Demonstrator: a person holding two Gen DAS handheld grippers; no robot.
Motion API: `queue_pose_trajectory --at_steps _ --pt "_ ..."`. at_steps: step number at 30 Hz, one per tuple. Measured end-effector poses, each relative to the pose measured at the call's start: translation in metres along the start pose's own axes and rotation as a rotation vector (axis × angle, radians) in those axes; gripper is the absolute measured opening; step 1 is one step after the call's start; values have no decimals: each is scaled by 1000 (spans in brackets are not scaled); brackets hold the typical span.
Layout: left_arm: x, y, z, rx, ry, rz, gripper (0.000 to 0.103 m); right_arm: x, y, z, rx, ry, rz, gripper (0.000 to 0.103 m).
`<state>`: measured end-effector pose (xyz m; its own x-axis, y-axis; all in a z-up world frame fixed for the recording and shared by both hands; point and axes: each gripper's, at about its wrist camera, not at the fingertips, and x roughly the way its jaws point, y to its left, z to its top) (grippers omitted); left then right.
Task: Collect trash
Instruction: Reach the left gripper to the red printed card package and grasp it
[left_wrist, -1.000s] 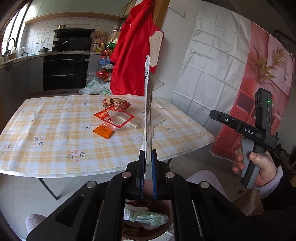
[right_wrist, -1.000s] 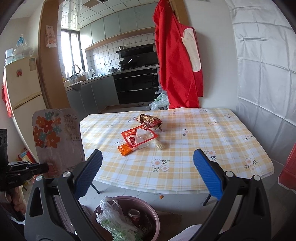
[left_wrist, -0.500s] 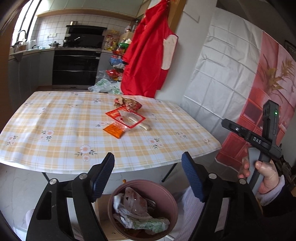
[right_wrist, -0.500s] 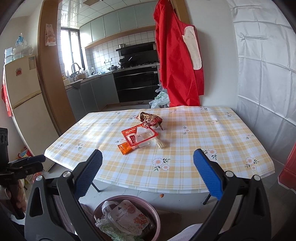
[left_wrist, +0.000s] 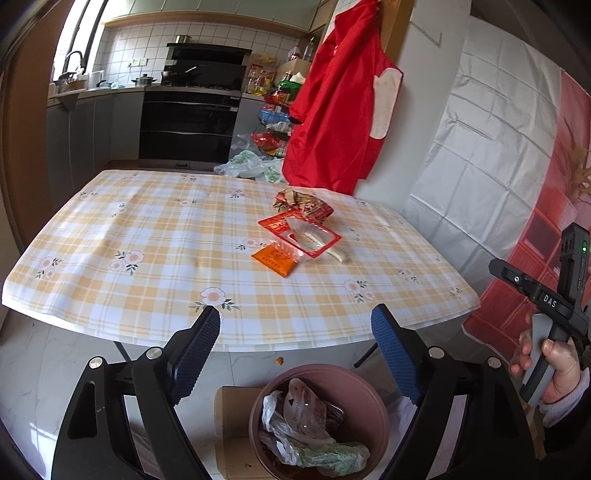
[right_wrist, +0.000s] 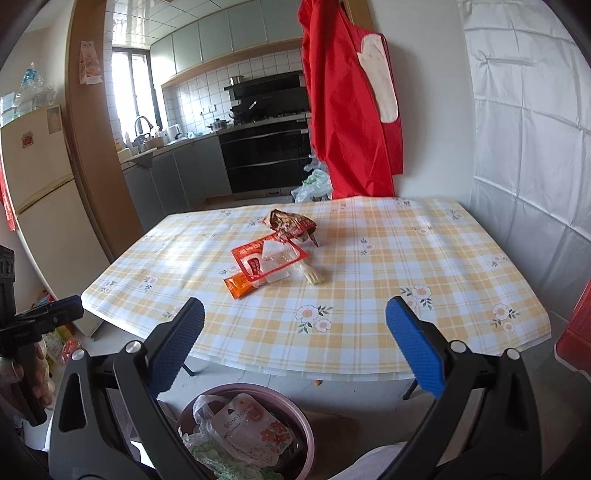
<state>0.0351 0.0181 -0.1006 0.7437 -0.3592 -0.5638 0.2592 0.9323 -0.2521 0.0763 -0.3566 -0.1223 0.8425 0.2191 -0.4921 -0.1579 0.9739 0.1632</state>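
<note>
"DAS" printed in white on black arm of right gripper (left_wrist: 546, 299). "Brown ho…", partly hidden, printed on clear packet (right_wrist: 246, 424) inside pink bin (right_wrist: 309, 439). Lettering on red wrapper (right_wrist: 258, 258) on table illegible.

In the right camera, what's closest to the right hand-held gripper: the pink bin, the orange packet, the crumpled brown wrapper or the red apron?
1. Pink bin, just below the right hand-held gripper.
2. Orange packet, table middle.
3. Crumpled brown wrapper, farther back.
4. Red apron, hanging behind the table.
</note>
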Motion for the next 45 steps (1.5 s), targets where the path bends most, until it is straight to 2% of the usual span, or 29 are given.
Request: queue_pose_trajectory --at_steps 7,10,14,18,21,24,33,37,39,42,45 --pt "36 13 9 -33 55 32 82 31 -12 -4 36 48 -4 97" --pt "58 11 18 -12 78 57 81 46 -17 -5 62 67 0 97" --pt "91 12 33 -36 108 24 72 68 -22 -7 66 95 -2 97" --pt "136 20 53 -167 174 -38 57 93 -30 -6 90 119 5 97" --pt "169 22 67 -259 205 -72 50 111 -36 -4 102 136 11 97" --pt "206 25 78 -308 222 -67 44 131 -43 2 106 146 19 97" --pt "306 43 93 -424 289 -78 40 176 -71 15 118 163 9 97" --pt "325 55 94 -476 288 -69 38 189 -79 17 126 175 0 97" --pt "333 63 94 -518 289 -71 31 194 -80 16 122 183 -3 97" --pt "341 71 92 -568 293 -78 31 201 -81 14 116 199 -6 97" --pt "347 71 92 -566 288 -88 31 207 -83 11 123 213 -8 97"
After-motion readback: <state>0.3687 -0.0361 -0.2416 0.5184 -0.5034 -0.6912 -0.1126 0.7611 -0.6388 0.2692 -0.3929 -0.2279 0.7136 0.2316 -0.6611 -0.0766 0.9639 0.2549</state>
